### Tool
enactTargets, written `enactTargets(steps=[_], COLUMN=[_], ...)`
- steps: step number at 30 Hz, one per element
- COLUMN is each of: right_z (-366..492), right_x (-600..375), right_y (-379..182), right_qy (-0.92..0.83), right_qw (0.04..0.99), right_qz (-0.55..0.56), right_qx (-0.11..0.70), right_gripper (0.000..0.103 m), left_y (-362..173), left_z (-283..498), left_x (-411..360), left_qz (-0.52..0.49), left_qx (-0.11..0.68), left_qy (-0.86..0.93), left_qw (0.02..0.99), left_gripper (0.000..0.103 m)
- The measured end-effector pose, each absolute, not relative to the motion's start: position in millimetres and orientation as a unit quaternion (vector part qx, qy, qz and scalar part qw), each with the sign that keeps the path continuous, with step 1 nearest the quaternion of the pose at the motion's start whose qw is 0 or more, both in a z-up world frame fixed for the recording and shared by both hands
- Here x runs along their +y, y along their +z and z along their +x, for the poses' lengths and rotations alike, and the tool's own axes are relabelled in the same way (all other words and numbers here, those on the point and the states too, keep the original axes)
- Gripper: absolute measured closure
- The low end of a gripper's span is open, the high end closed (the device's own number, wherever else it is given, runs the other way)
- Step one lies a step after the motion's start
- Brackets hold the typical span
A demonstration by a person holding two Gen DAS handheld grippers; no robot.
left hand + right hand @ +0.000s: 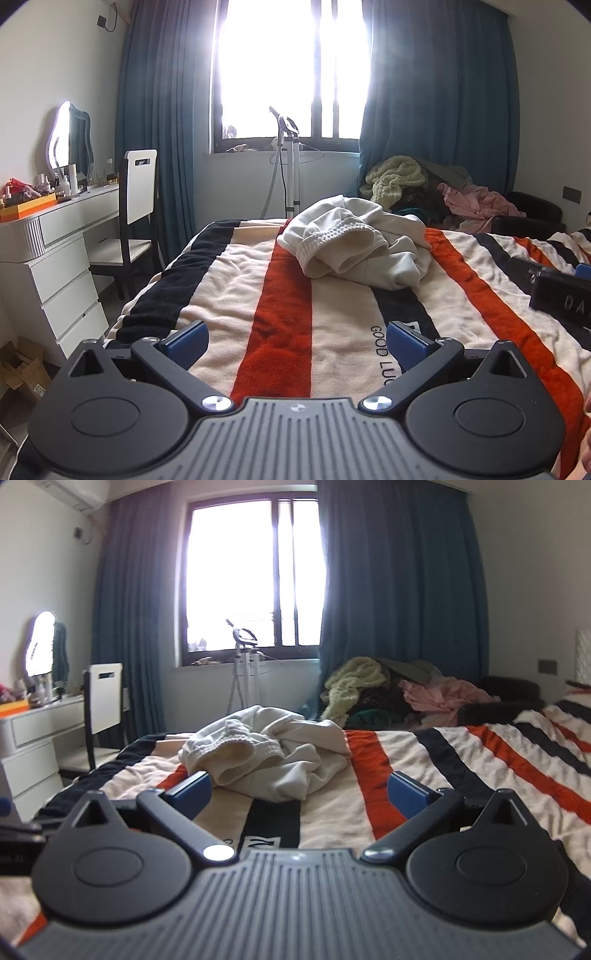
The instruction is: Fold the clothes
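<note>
Nothing of the folding appears to have been begun. A cream-white garment (354,243) is seen lying in a crumpled heap on the striped blanket (236,295) of the bed, its ribbed elastic opening turned toward the cameras; whether it is trousers or a top cannot be told. No folded piece is visible anywhere. A further pile of clothes (436,188) is heaped beyond the bed, below the curtain.

The left claw (297,341) is held released, its blue pads wide apart, with nothing between them, over the blanket and short of the garment. The right claw (299,794) is likewise spread and empty, and is placed nearer the heap, whose edge shows just beyond its pads. By this judgement everything is left to do: spreading, flattening and folding.

On the blanket, "GOOD LU" can be read in black letters, the rest being hidden. On the right claw's black body, as seen from the left wrist, the raised letters "DA" are legible.
</note>
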State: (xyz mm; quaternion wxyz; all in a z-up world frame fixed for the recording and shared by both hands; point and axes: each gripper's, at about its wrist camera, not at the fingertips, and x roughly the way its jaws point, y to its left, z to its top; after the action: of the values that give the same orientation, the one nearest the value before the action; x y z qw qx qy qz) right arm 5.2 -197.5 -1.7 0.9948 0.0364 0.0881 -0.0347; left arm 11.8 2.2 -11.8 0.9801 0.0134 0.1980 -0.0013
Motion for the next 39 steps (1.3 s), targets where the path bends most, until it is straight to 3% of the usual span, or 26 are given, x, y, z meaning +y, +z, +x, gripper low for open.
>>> enactTargets(steps=[8,16,21,26,33,39], right_z=[18.5,39.2,68.4,78.9,95.5,130.9], right_x=[-206.6,-219.9,-243.2,-267.6,-277.1,-277.1], right_y=[-7.7,58.6,66.9,36.3,9.9,-30.1], right_qy=[-0.040,-0.046,-0.028,-0.018,-0.025,-0.022], right_qw=[0.990,0.993,0.989,0.982,0.979,0.966], right_qz=[0.079,0.104,0.144,0.181,0.183,0.211], right_qx=[0.109,-0.016,-0.017,0.043,0.088,0.150], right_gripper=[0.000,0.000,0.000,0.000,0.000,0.000], left_y=[-13.4,-17.5,-26.3,-35.2,-58.3,-67.4], left_z=[13.2,15.6,33.1,88.7,224.2,326.4], left_x=[-2.6,-3.0,-7.9,-23.6,-56.3,-78.4], left_qz=[0.020,-0.005,0.021,0.051,0.101,0.113], left_qx=[0.191,0.176,0.195,0.215,0.244,0.206], left_qy=[0.004,0.033,0.057,0.047,0.054,0.053], left_qw=[0.981,0.984,0.979,0.974,0.963,0.971], left_gripper=[0.000,0.000,0.000,0.000,0.000,0.001])
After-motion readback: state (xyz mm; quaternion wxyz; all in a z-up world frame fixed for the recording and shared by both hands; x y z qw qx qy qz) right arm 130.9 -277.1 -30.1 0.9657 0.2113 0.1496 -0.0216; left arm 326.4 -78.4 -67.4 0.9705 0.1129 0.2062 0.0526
